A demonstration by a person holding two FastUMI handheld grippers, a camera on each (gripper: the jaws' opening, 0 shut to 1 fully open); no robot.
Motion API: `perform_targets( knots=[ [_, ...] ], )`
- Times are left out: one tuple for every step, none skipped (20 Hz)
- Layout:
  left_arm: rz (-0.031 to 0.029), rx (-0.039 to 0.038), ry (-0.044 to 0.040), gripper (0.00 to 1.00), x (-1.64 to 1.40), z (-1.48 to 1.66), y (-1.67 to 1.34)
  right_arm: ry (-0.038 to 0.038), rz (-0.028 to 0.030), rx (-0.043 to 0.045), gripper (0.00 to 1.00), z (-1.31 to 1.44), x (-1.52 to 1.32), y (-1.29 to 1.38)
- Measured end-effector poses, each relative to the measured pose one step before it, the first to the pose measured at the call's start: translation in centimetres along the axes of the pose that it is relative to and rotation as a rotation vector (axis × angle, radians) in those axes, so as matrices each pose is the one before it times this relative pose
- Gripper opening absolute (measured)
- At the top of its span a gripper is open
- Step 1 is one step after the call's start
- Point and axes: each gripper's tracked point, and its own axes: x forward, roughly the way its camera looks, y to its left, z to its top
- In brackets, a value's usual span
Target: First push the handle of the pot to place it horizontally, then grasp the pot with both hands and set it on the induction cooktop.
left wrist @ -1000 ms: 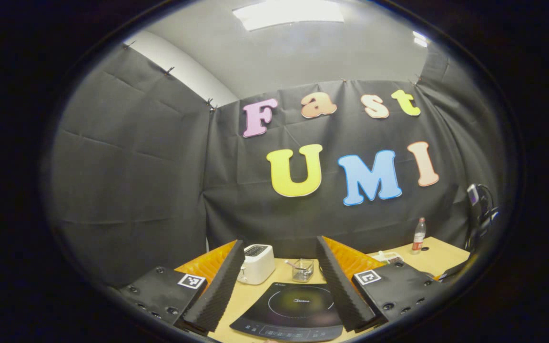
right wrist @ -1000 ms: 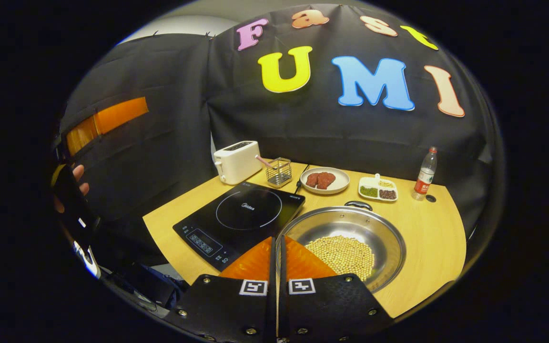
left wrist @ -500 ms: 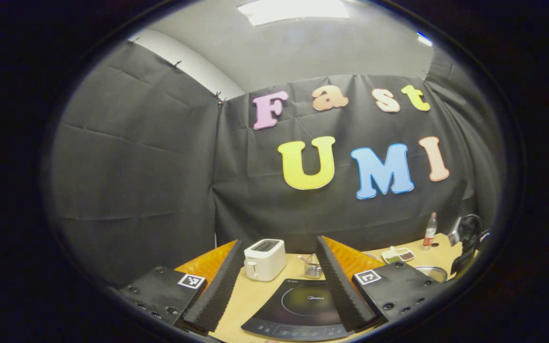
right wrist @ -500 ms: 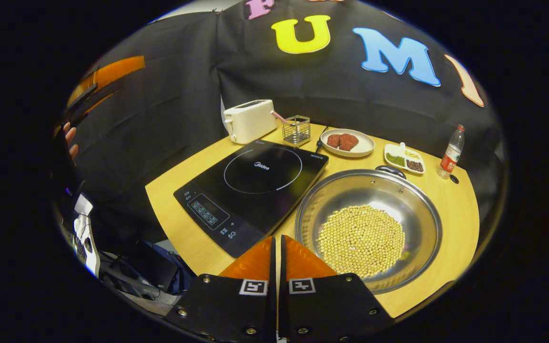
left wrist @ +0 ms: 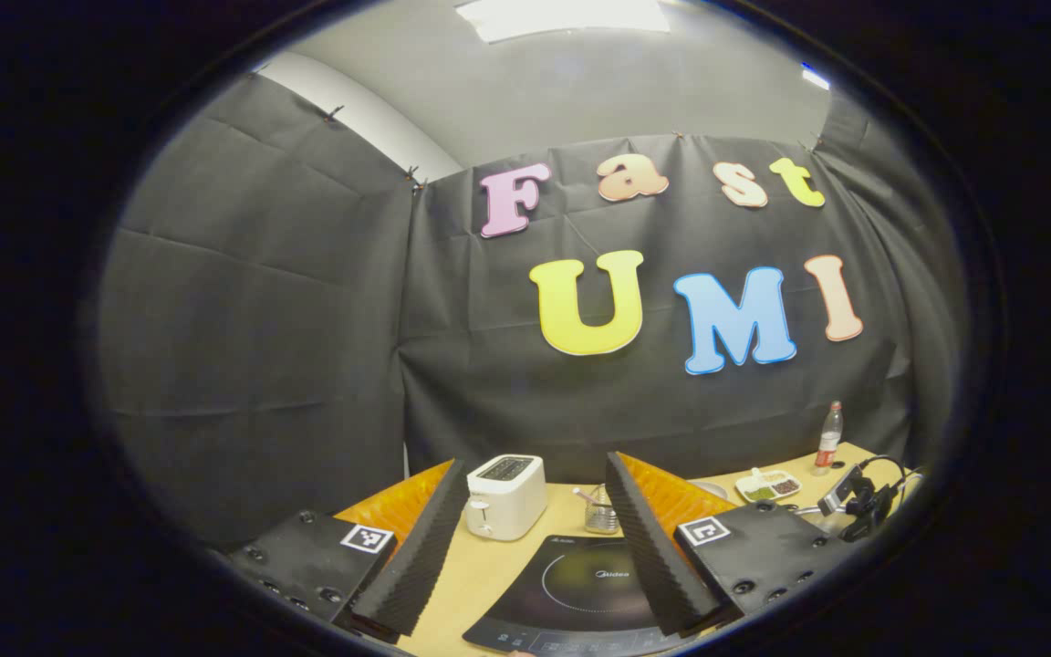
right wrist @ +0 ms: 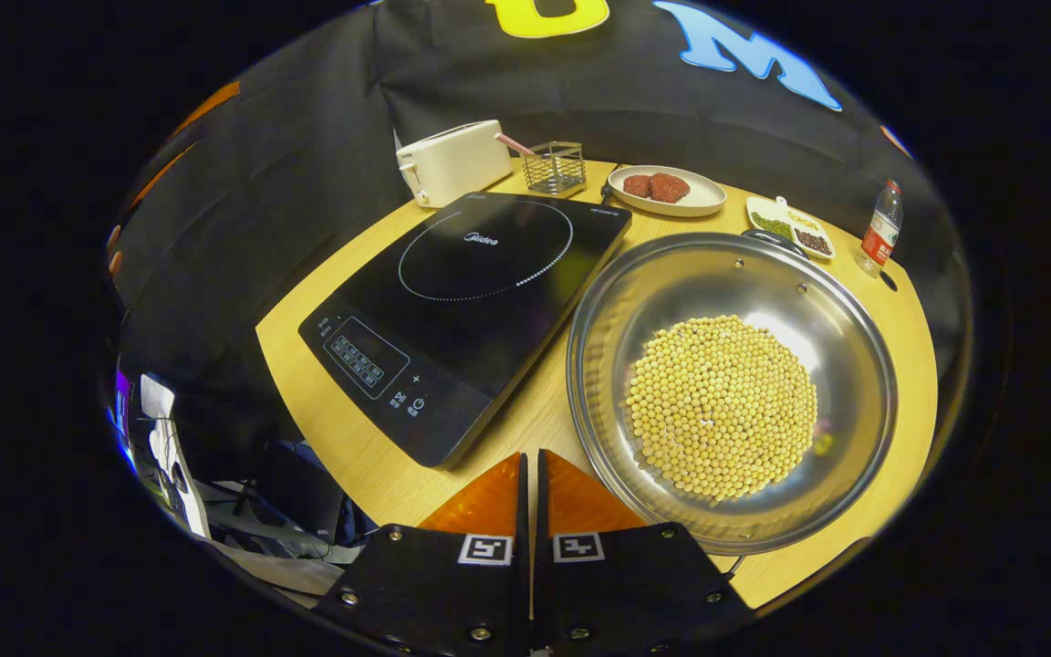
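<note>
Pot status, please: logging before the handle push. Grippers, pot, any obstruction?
Left gripper open, empty. Right gripper shut, empty, near pot rim. Pot on table, beside induction cooktop, not on it. Cooktop surface bare.

Light comes from a ceiling panel, blown out white at the top of the left gripper view, with a smaller bright patch toward the upper right. The cloth walls soak up light and read dim, while the table is evenly lit with only soft shadows. In the right gripper view the pot shows a bright glare spot on its inner wall, and the cooktop has a faint sheen. Both views bend strongly toward the edges and darken there. Focus is sharp overall; far small items look slightly soft.
</note>
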Motion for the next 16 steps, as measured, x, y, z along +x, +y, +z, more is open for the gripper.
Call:
perform_targets(
  knots=[
    [-0.01273,-0.00454,0.00153,0.98,0.744,-0.170,-0.280,0.00384,-0.00997,0.00717,0.02,0.102,0.093,-0.236],
    [-0.01565,-0.00567,0.00132,0.98,0.636,-0.154,-0.306,0.00595,0.00009,0.01018,0.02,-0.060,0.135,0.029],
    [-0.01651,-0.00679,-0.00139,1.00,0.725,-0.134,-0.425,0.00198,0.00010,0.01016,0.02,-0.005,0.038,0.019],
    [-0.01631,-0.00737,-0.00548,1.00,0.661,-0.014,-0.535,0.00186,-0.00202,0.00606,0.01,0.032,0.068,-0.009],
    [-0.01432,-0.00607,-0.00431,0.98,0.671,-0.083,-0.327,0.00640,-0.00549,0.00171,0.01,-0.235,0.016,0.080],
    [-0.01470,-0.00633,-0.00237,0.98,0.615,-0.030,-0.328,0.01123,-0.00907,-0.00046,0.01,-0.219,0.041,-0.113],
    [-0.01577,-0.00588,-0.00277,1.00,0.625,-0.132,-0.475,0.00976,-0.01050,-0.00017,0.01,-0.364,0.068,-0.073],
    [-0.01636,-0.00461,-0.00263,1.00,0.687,-0.087,-0.378,0.00932,-0.01050,-0.00054,0.01,-0.185,-0.019,-0.181],
    [-0.01571,-0.00330,-0.00213,0.98,0.470,-0.029,-0.297,0.00850,-0.00965,-0.00063,0.01,-0.310,-0.004,-0.123],
    [-0.01311,-0.00389,-0.00201,1.00,0.516,0.010,-0.222,0.00689,-0.00903,0.00101,0.01,-0.166,-0.111,-0.209],
    [-0.01302,-0.00635,-0.00184,0.98,0.619,-0.279,-0.296,0.00775,-0.00977,0.00256,0.01,-0.280,-0.110,-0.191],
    [-0.01303,-0.00925,-0.00108,1.00,0.524,-0.146,-0.281,0.00787,-0.01084,0.00292,0.01,-0.213,-0.154,-0.331],
    [-0.01377,-0.00964,-0.00068,1.00,0.342,-0.096,-0.314,0.00821,-0.00961,0.00491,0.01,-0.359,-0.245,-0.214],
    [-0.01064,-0.00744,0.00094,1.00,0.440,-0.036,-0.269,-0.00349,-0.01205,0.00577,0.01,0.028,-0.033,-0.180],
    [-0.00883,-0.00494,0.00495,1.00,0.358,-0.270,-0.289,0.00623,-0.01107,0.00584,0.01,-0.378,-0.515,-0.420],
    [-0.00853,-0.00630,0.00518,0.97,0.173,-0.141,-0.362,0.00363,-0.01058,0.00562,0.01,-0.144,-0.264,-0.450]
  ],
)
